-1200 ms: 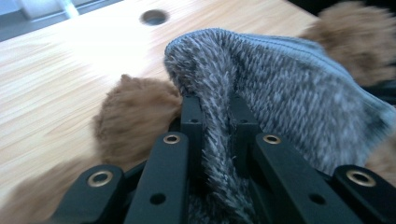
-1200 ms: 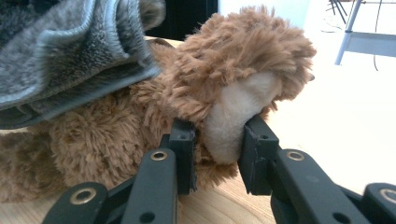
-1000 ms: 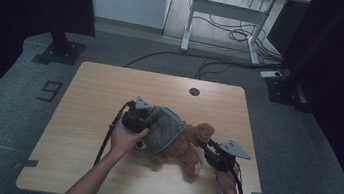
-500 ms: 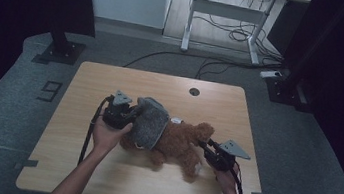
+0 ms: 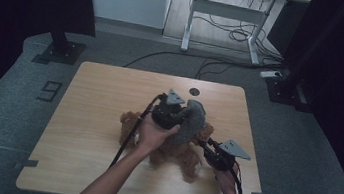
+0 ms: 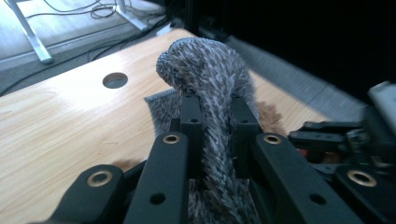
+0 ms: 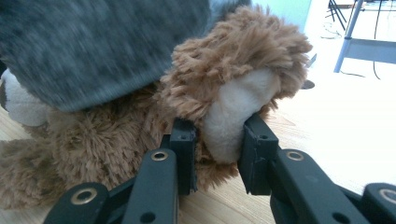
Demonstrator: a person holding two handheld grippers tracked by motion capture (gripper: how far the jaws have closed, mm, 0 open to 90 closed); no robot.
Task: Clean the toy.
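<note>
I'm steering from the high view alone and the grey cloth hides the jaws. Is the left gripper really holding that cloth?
Observer: Yes. In the left gripper view the left gripper has its jaws clamped on a bunched fold of the grey knit cloth.
Operator: And the right one?
Observer: The right gripper pinches a cream-padded paw of the brown plush toy.
Operator: Is that paw lifted?
Observer: The jaws sit low, just above the wooden table.
</note>
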